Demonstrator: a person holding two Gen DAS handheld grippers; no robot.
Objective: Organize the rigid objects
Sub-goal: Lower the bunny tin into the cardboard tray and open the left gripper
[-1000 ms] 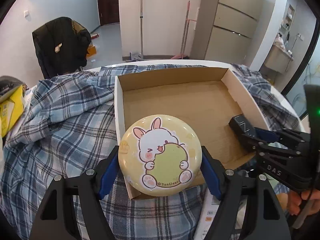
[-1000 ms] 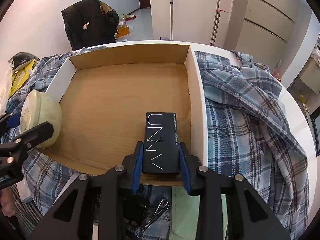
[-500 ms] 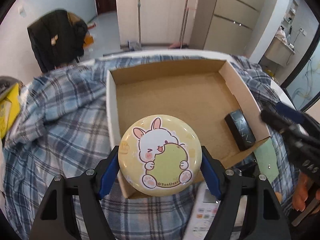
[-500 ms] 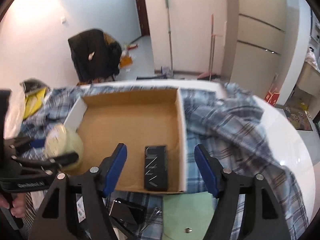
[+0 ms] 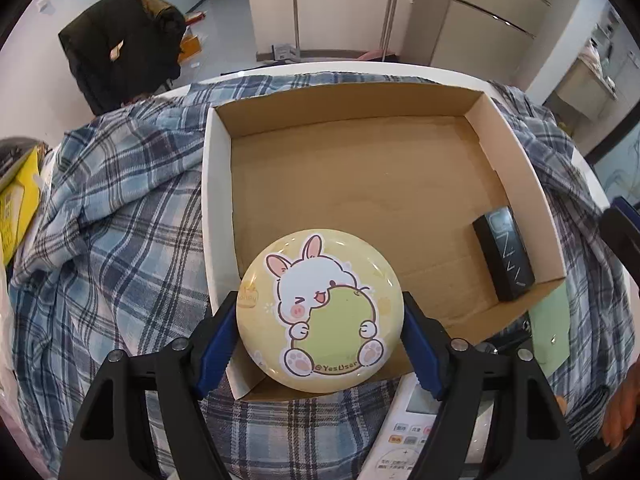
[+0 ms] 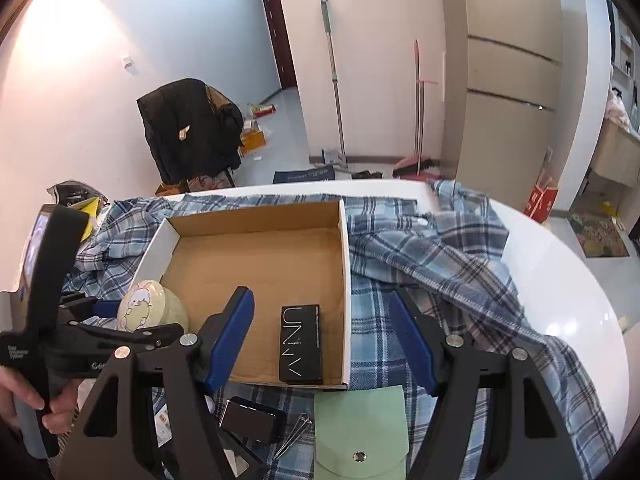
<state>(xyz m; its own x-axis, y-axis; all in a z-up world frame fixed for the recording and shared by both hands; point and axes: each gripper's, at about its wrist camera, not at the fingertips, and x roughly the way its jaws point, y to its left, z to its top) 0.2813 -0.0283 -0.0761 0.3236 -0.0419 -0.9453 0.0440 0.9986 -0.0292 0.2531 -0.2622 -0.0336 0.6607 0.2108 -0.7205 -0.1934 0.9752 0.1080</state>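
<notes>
My left gripper is shut on a round yellow tin with a rabbit picture and holds it over the near left corner of an open cardboard box. The tin also shows in the right wrist view, beside the box. A black rectangular box lies flat inside the cardboard box at its near right corner; it also shows in the left wrist view. My right gripper is open and empty, raised above and behind the black box.
A blue plaid shirt covers the white round table around the box. In front of the box lie a green pouch, a small black case, metal tweezers and a white remote.
My right gripper let go of the black box, opened, and pulled back and up. My left gripper kept hold of the tin and moved slightly over the box's near left corner.
</notes>
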